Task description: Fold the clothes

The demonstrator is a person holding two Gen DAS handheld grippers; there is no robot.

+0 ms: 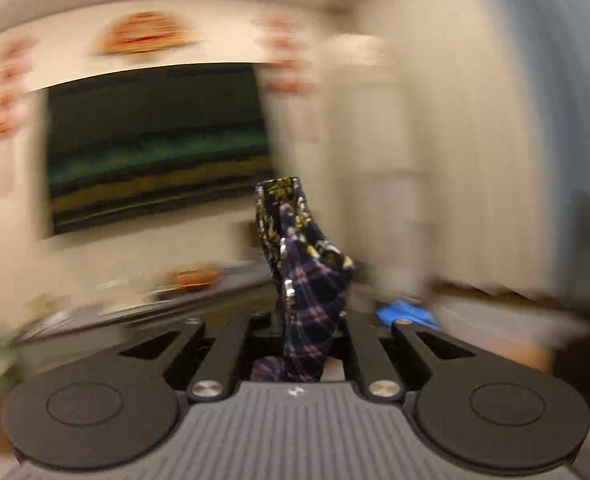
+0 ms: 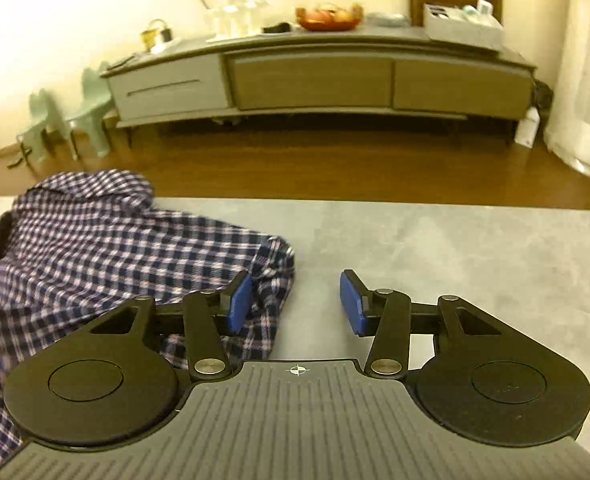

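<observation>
While the left tongs (image 1: pixel 301 316) clench the plaid shirt (image 1: pixel 311 280), the right tongs (image 2: pixel 297 304) gape.

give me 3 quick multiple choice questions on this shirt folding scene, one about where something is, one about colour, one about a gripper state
1. Where does the checked shirt lie in the right wrist view?
A. on the grey table, left of the gripper
B. on the wooden floor
C. on the long cabinet

2. What colour are the pads on the right hand-held gripper?
A. red
B. blue
C. white

3. What is the left hand-held gripper doing?
A. open and empty
B. shut on a cup
C. shut on checked cloth

Answers:
1 A: the shirt is bunched on the table, reaching under the gripper's left finger.
2 B: both pads show blue on the finger ends.
3 C: checked cloth stands pinched between its closed fingers, against a blurred room.
</observation>
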